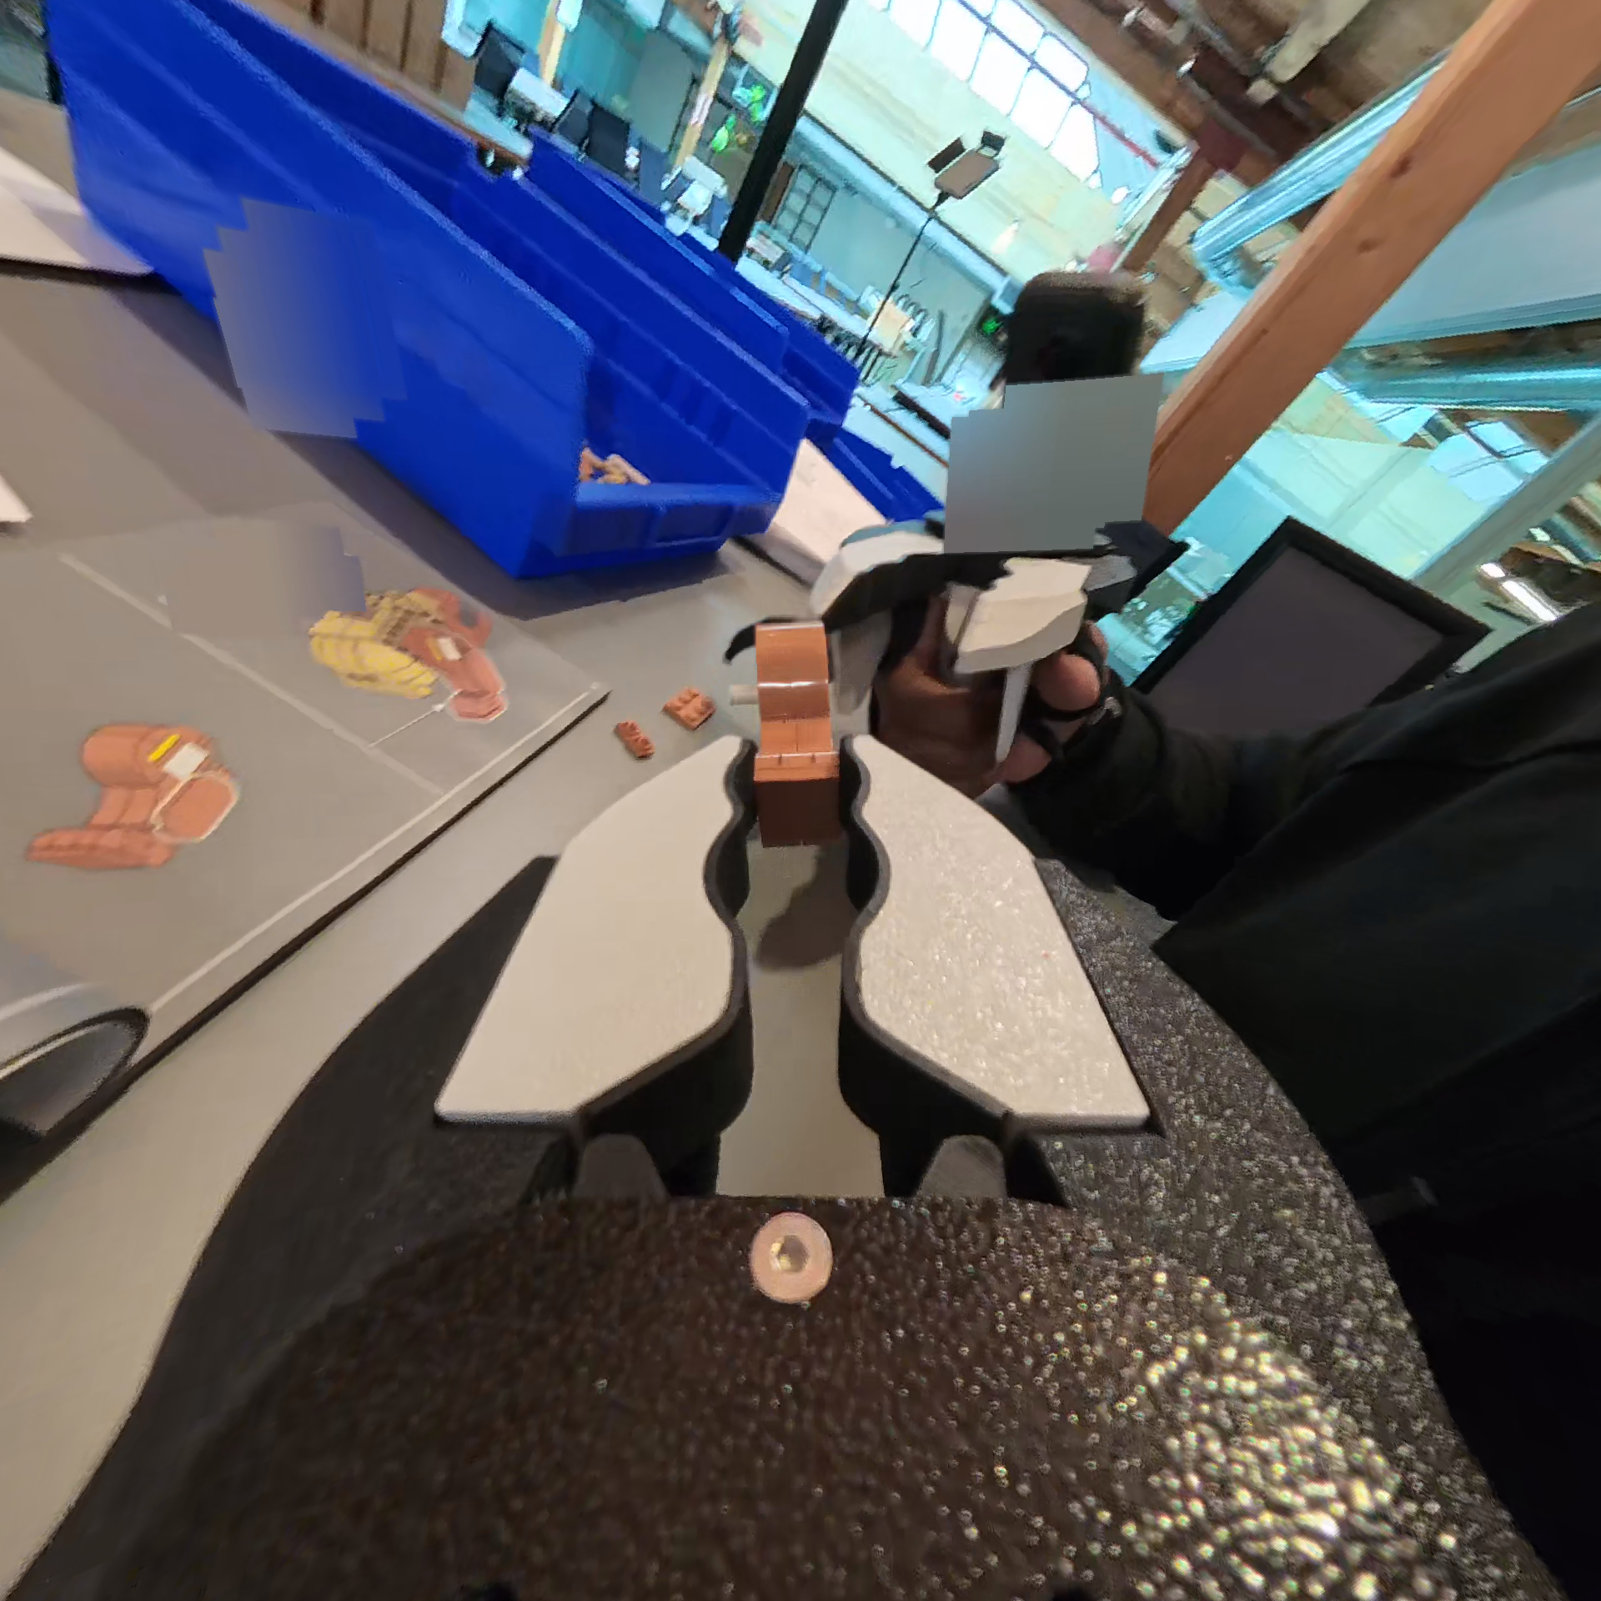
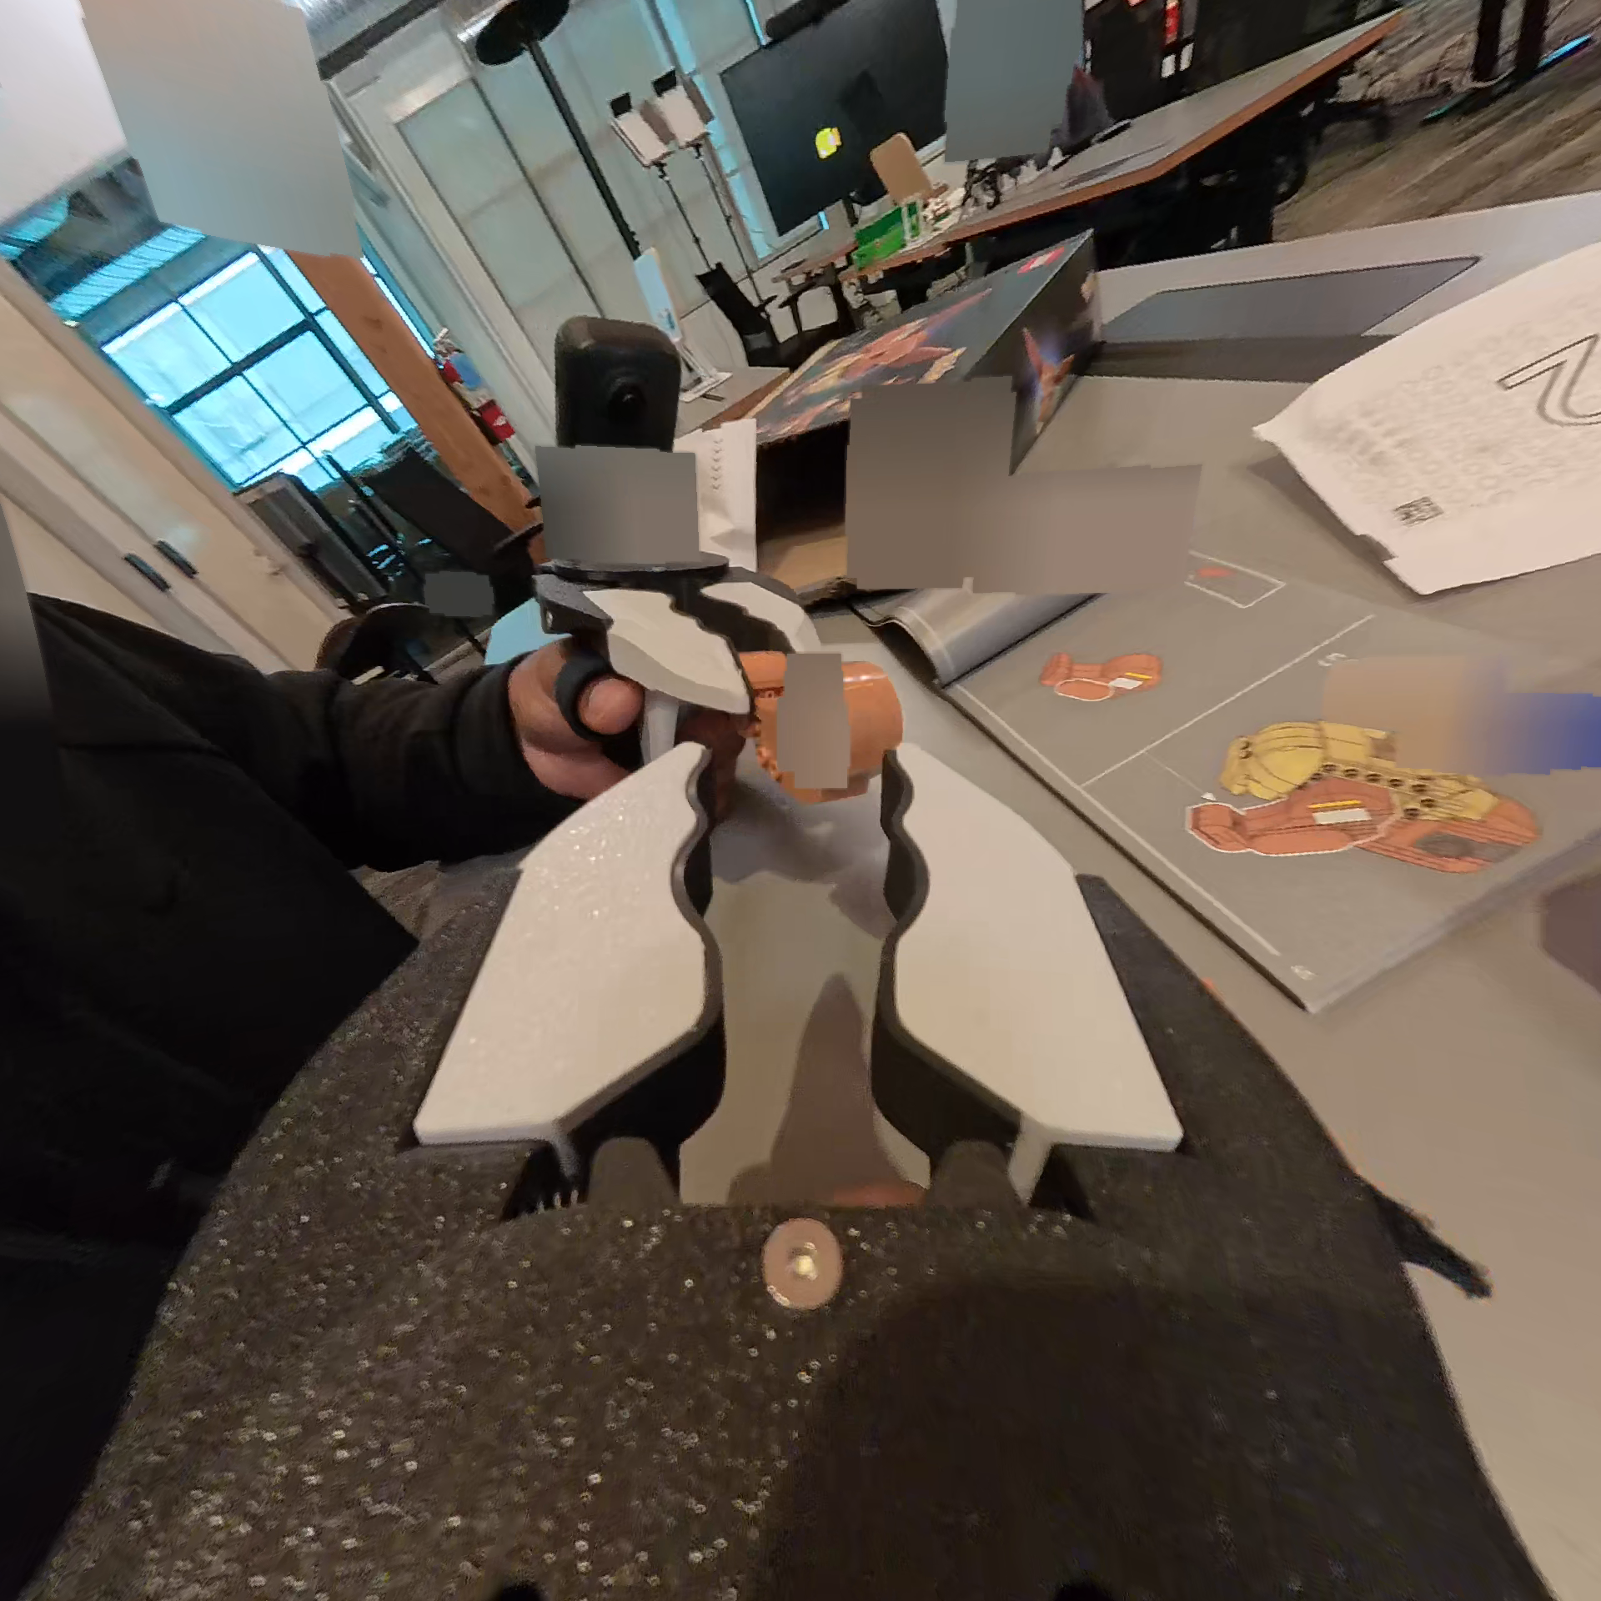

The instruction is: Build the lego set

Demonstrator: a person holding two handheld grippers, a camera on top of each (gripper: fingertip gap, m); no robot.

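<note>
While left tongs (image 1: 795, 780) clench brown brick assembly (image 1: 793, 736), right tongs (image 2: 801, 780) seemingly released nearby.

Blue bins (image 1: 450, 346) wall off table's (image 1: 606, 632) apparently open middle.

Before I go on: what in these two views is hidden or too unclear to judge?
- Left wrist view: the far side of the brown brick assembly, held in the left gripper, is hidden.
- Right wrist view: a mosaic patch covers the assembly's middle; whether the open right gripper touches it is unclear.
- Left wrist view: most of the blue bin contents are behind its wall.
- Two small loose brown pieces: too small, blurred.
</note>
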